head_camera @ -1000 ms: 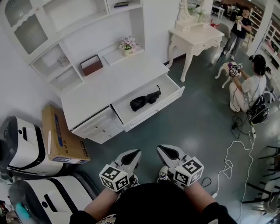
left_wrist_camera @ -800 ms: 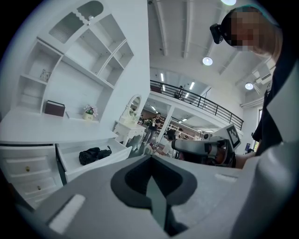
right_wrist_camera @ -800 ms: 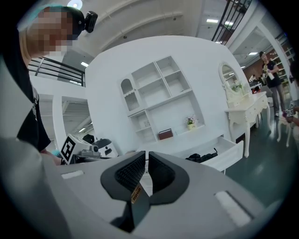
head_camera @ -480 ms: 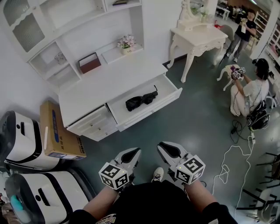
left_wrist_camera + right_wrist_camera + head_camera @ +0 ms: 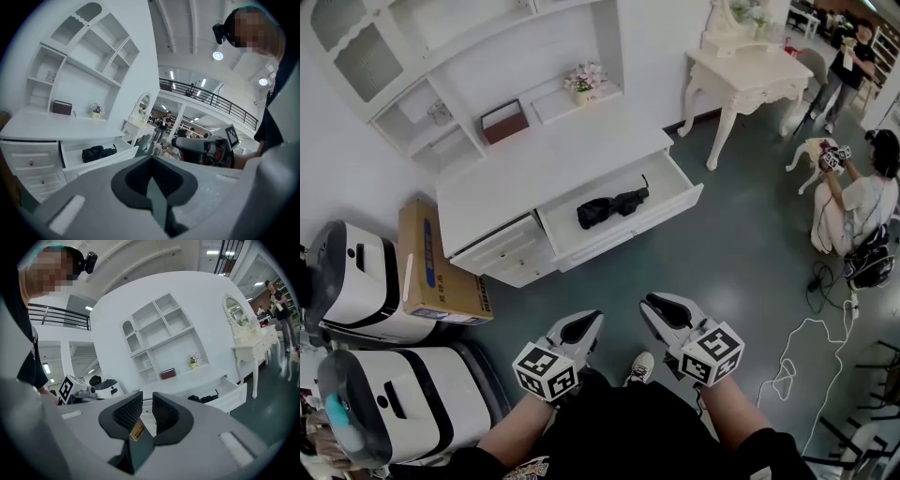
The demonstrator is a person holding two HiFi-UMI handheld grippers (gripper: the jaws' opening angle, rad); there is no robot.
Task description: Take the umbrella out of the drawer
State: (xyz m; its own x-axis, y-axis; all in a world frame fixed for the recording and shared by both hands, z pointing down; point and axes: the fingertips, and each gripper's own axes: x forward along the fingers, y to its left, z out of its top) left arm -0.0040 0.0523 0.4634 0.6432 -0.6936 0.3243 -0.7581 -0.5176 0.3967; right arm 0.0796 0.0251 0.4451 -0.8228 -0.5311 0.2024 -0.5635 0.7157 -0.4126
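Head view: the black umbrella (image 5: 612,206) lies folded in the open drawer (image 5: 680,202) of the white bench (image 5: 544,173). The left hand-held gripper (image 5: 593,321) and right hand-held gripper (image 5: 651,304) are low in the frame, well apart from the drawer. Left gripper view: its jaws are pressed together with nothing between them, and the umbrella (image 5: 97,153) is far ahead. Right gripper view: its jaws have just been opening and stand slightly spread, with nothing between them.

White worktop (image 5: 553,169), centre frame. Open drawer (image 5: 649,222) under its right half, black folded umbrella (image 5: 609,206) lying inside. Shelf (image 5: 555,105) behind, upper centre: flower pot (image 5: 584,80), brown box (image 5: 503,122). Cardboard box (image 5: 441,267) on floor (image 5: 741,262), left.
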